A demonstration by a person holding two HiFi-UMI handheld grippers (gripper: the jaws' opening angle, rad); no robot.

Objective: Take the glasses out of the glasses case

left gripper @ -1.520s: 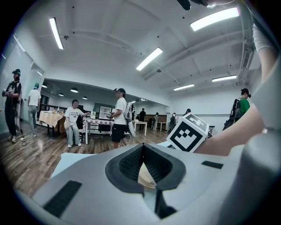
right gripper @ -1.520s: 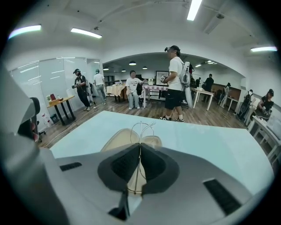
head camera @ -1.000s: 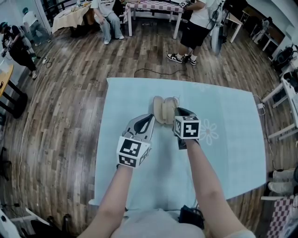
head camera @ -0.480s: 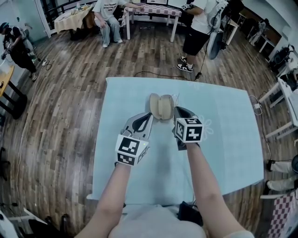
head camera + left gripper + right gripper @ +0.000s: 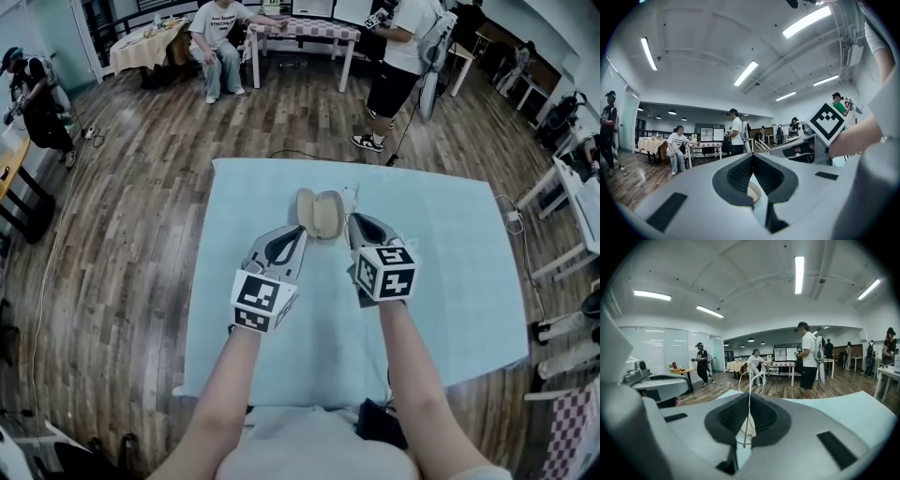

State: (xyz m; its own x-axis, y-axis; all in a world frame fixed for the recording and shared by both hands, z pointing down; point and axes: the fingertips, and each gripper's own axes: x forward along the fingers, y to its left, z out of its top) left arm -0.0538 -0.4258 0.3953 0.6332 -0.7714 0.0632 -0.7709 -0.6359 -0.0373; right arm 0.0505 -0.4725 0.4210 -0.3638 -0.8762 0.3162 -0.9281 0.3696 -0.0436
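The beige glasses case (image 5: 319, 214) lies open on the light blue tablecloth (image 5: 450, 281). My right gripper (image 5: 354, 221) hangs just right of the case and is shut on thin wire-framed glasses (image 5: 353, 198). In the right gripper view the glasses (image 5: 750, 377) stand up from the closed jaws, their thin arm pinched between the pads. My left gripper (image 5: 301, 232) sits at the case's near left edge with its jaws together. In the left gripper view (image 5: 752, 157) a bit of the case (image 5: 752, 192) shows through the gap below the tips, and nothing is clamped.
The table stands on a wooden floor (image 5: 141, 234), with a dark cable (image 5: 309, 153) lying past its far edge. A person stands (image 5: 398, 66) and another sits (image 5: 220, 42) beyond the table. More tables line the back and right side.
Both grippers have risen a little toward the camera. The right one has carried the glasses up and away from the case, which stays on the cloth.
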